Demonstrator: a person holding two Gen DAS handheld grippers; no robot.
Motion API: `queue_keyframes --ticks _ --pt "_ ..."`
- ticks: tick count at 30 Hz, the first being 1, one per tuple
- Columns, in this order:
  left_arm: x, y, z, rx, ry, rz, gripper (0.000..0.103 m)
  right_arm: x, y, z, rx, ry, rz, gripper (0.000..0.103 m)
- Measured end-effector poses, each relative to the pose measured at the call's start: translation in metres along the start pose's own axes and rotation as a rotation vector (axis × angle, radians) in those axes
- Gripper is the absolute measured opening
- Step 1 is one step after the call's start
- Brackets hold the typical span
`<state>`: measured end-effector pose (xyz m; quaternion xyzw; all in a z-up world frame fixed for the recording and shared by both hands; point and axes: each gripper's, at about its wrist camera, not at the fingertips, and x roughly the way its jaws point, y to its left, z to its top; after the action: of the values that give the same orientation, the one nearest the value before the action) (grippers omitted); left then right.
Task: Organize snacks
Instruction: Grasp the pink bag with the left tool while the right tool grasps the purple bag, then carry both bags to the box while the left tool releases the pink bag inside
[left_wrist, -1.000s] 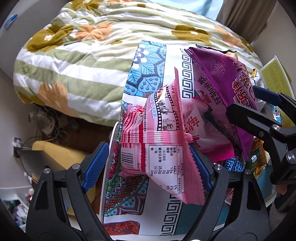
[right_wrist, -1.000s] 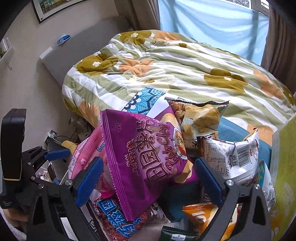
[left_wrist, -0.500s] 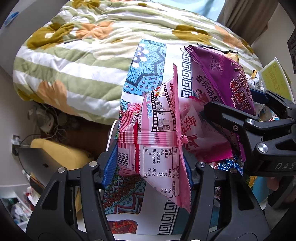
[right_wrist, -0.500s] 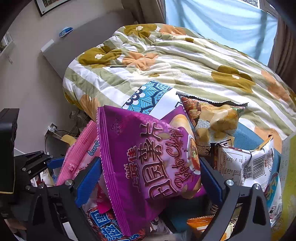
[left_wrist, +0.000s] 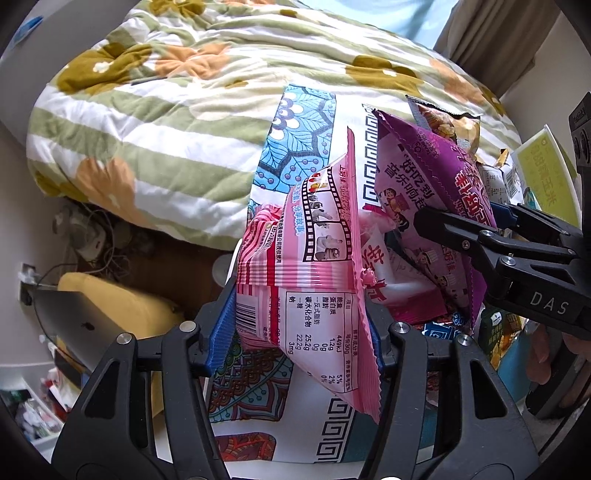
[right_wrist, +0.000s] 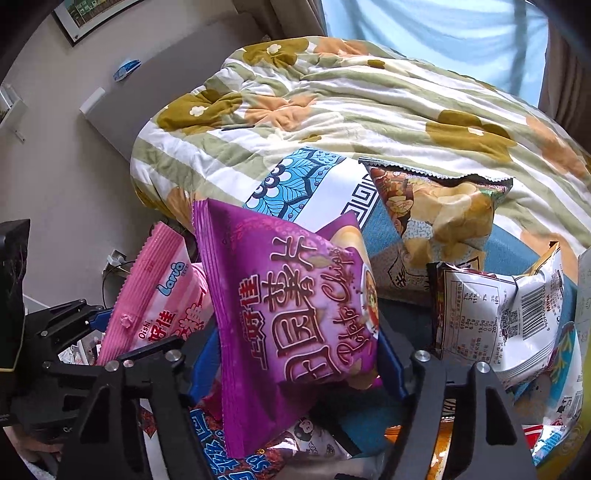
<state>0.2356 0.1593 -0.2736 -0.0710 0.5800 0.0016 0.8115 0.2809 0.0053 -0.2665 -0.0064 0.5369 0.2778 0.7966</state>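
Note:
My left gripper (left_wrist: 301, 332) is shut on a pink snack bag (left_wrist: 314, 280) and holds it upright over the patterned box (left_wrist: 306, 129). The pink bag also shows in the right wrist view (right_wrist: 159, 291), at the left. My right gripper (right_wrist: 295, 358) is shut on a purple potato chip bag (right_wrist: 291, 314), held upright just right of the pink bag. In the left wrist view the purple bag (left_wrist: 432, 192) stands at the right, with my right gripper's black fingers (left_wrist: 480, 240) across it.
A brown chip bag (right_wrist: 439, 210) and a white snack bag (right_wrist: 509, 317) stand in the blue bin (right_wrist: 509, 243) to the right. More bags lie below, among them a blue-lettered one (right_wrist: 225, 450). A flowered quilt (right_wrist: 332, 103) covers the bed behind. Floor clutter lies at the left (left_wrist: 92, 236).
Both grippers have closed: the left on the pink bag, the right on the purple bag. Both bags have risen a little and the two grippers stand closer together.

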Motion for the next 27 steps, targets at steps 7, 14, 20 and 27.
queue_keyframes --ticks 7,14,20,27 --pt "-0.017 0.001 -0.002 0.009 -0.032 -0.005 0.053 -0.018 0.005 -0.002 0.010 -0.047 -0.001 0.056" --pt "-0.046 0.000 -0.003 0.030 -0.077 -0.015 0.052 -0.043 0.011 -0.007 0.037 -0.090 0.001 0.056" --pt "-0.081 -0.008 0.000 0.075 -0.136 -0.037 0.053 -0.075 0.020 -0.014 0.052 -0.146 -0.011 0.056" --pt "-0.126 -0.041 0.012 0.188 -0.231 -0.083 0.053 -0.128 0.022 -0.027 0.113 -0.232 -0.049 0.056"
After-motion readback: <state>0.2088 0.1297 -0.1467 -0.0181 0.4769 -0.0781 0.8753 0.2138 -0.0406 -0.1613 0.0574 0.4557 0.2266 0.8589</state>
